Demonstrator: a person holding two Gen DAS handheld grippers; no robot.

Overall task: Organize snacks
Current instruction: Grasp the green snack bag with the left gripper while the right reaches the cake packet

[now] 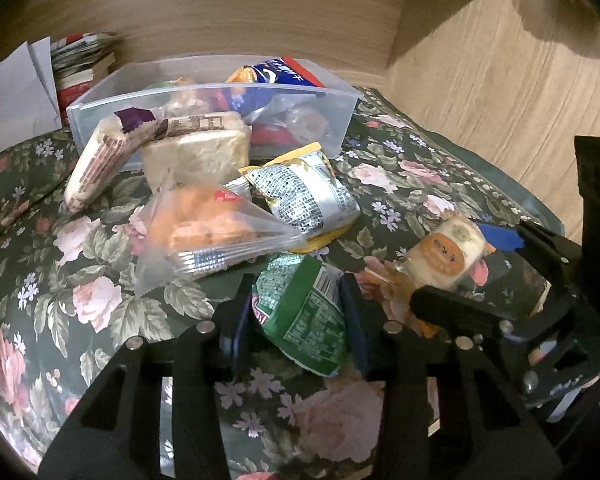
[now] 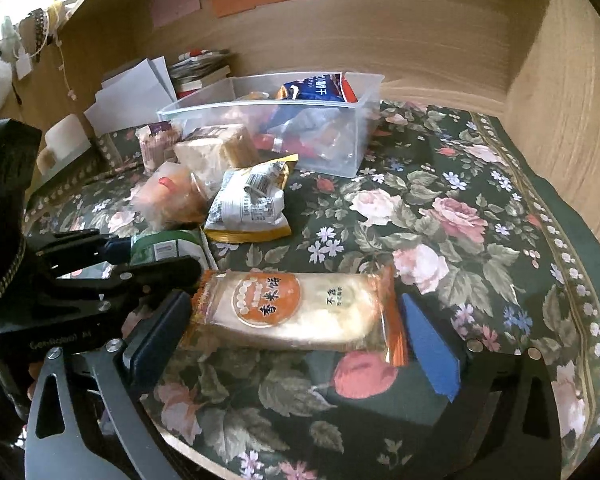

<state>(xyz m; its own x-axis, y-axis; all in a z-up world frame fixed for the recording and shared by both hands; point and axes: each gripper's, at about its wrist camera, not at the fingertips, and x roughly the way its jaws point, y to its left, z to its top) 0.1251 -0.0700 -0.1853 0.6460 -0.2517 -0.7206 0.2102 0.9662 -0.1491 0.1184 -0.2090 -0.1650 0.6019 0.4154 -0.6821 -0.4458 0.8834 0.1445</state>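
Left wrist view: the left gripper [image 1: 298, 312] sits at the bottom centre of the frame with its two blue pads pressed against the sides of a green snack packet [image 1: 304, 316], so it is clamped on that packet. Just above it on the floral cloth [image 1: 60, 280] lie a clear bag of orange biscuits [image 1: 204, 228] and a silver-and-yellow packet [image 1: 304, 196], touching each other, and further up two pale wrapped cakes [image 1: 172, 144] lean against the front wall of a clear plastic bin [image 1: 332, 120] that holds a blue chip bag [image 1: 272, 76] and other snacks (their labels are too blurred to read). At the right of the frame the right gripper [image 1: 472, 264] reaches in around an orange-and-white rice cracker pack [image 1: 448, 252]. In the right wrist view that rice cracker pack [image 2: 300, 312] lies across the lower middle between the right gripper's [image 2: 300, 344] blue pads; a gap shows at the right pad, so the jaws stand open around it. The left gripper [image 2: 148, 256] shows at the left edge, closed on the green packet [image 2: 168, 246]. The bin [image 2: 364, 136] stands at upper centre, with a stack of books [image 2: 200, 68] behind it.
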